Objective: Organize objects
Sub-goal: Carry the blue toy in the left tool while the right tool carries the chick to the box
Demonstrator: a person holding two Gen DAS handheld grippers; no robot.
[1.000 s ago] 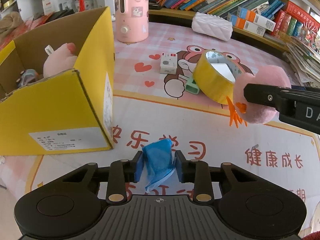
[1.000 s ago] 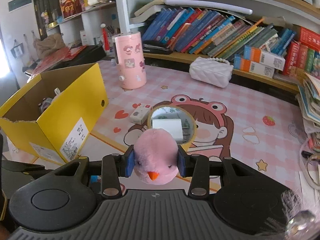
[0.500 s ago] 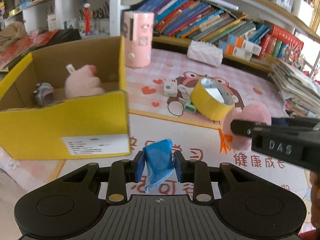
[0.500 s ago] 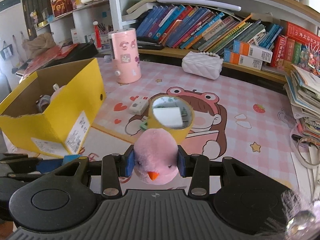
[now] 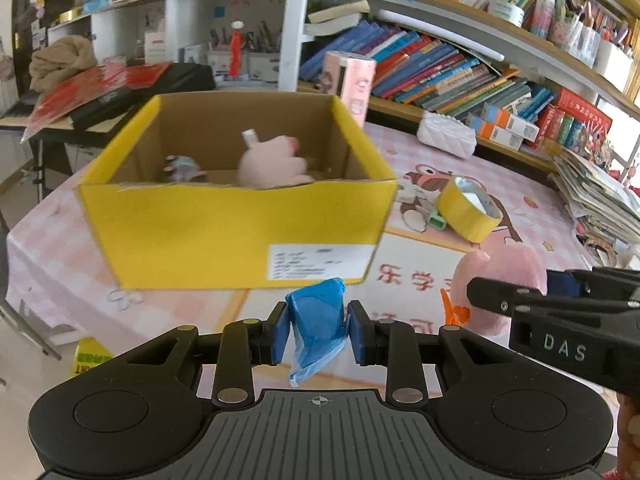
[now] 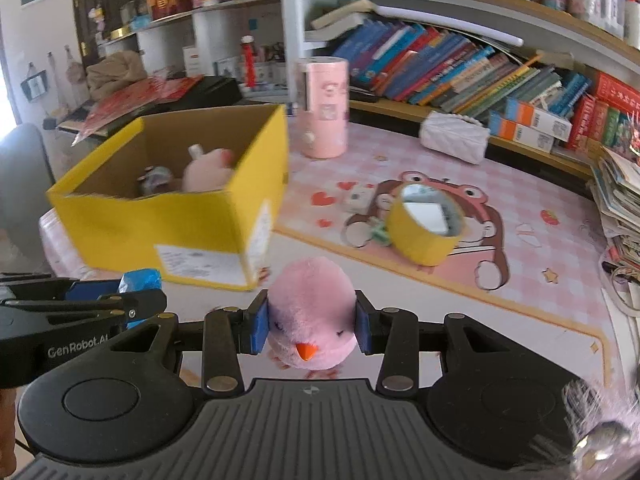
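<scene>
My left gripper [image 5: 318, 330] is shut on a blue crumpled packet [image 5: 318, 320] and holds it above the table, in front of the yellow cardboard box [image 5: 236, 232]. My right gripper [image 6: 308, 326] is shut on a pink plush chick [image 6: 312, 320], which also shows in the left wrist view [image 5: 504, 280], to the right of the left gripper. The box [image 6: 168, 224] holds a pink plush toy [image 5: 272, 164] and a small grey toy [image 5: 180, 166]. The left gripper also shows in the right wrist view [image 6: 132, 296], at the left.
A yellow tape roll [image 6: 426, 224], a small green item [image 6: 378, 234] and a white item [image 6: 358, 198] lie on the pink mat. A pink cylinder [image 6: 324, 108] and a white purse [image 6: 454, 138] stand behind. Bookshelves run along the back; stacked books [image 6: 620, 208] sit at right.
Both grippers have swung left and risen with their loads. The box now sits straight ahead of the left gripper, and its inside shows from above.
</scene>
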